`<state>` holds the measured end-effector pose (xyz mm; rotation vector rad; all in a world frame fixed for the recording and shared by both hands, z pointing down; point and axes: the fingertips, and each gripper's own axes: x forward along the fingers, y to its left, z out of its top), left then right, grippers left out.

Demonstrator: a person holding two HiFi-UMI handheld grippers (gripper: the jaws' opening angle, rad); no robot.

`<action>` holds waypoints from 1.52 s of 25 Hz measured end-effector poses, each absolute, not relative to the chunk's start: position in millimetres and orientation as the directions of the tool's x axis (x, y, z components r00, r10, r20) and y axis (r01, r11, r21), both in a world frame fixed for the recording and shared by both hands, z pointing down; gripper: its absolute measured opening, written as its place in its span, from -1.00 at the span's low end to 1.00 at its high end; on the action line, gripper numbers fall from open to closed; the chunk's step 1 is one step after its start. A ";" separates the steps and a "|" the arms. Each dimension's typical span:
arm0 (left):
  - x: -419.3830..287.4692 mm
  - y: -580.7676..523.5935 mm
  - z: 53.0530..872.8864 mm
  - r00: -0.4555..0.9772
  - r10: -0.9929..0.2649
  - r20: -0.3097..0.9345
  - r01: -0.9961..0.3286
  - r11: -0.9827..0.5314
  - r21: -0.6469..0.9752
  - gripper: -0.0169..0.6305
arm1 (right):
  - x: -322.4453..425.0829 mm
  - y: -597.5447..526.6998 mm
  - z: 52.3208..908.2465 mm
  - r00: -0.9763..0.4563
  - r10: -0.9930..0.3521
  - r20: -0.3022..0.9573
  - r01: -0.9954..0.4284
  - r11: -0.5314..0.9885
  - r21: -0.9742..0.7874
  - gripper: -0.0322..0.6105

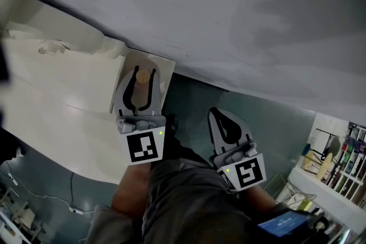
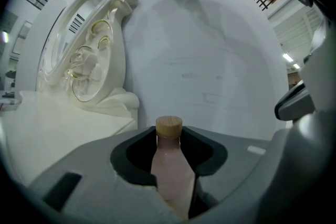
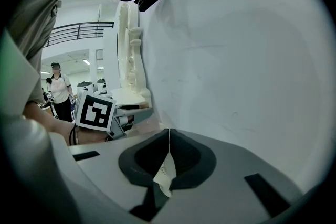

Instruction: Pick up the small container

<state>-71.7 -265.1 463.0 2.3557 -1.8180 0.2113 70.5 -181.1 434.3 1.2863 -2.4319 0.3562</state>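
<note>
The small container (image 2: 169, 170) has a pale pink, frosted-looking body with a dull sheen. Its round cap (image 2: 169, 126) is light wood, matt, with faint grain. The left hand-held gripper (image 2: 169, 136) is smooth grey matt plastic with black, rubbery-looking matt pads (image 2: 131, 157). The right hand-held gripper (image 3: 169, 134) is of the same make. The ornate frame (image 2: 100, 44) looks like glossy cream moulding lined with gilt. The wall (image 2: 210, 50) is white, matt and smooth. The bench (image 1: 57, 100) is cream with a soft sheen.
</note>
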 end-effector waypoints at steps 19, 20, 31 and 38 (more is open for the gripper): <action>-74.5 -236.6 370.3 0.262 -0.956 0.130 -0.965 -0.259 0.043 -0.49 | 61.3 -178.7 371.1 -0.520 -0.804 0.287 -0.841 0.541 -0.009 -0.85; -74.2 -233.5 362.8 0.263 -0.957 0.124 -0.965 -0.260 0.042 -0.49 | 61.0 -179.0 364.6 -0.520 -0.809 0.273 -0.842 0.539 -0.005 -0.85; -66.8 -196.1 278.9 0.281 -0.959 0.033 -0.960 -0.281 0.006 -0.49 | 69.4 -180.7 289.2 -0.474 -0.873 0.115 -0.873 0.483 0.068 -0.86; -60.7 -178.5 242.2 0.282 -0.959 -0.020 -0.959 -0.282 -0.014 -0.49 | 86.2 -169.8 260.2 -0.442 -0.895 0.056 -0.890 0.446 0.099 -0.86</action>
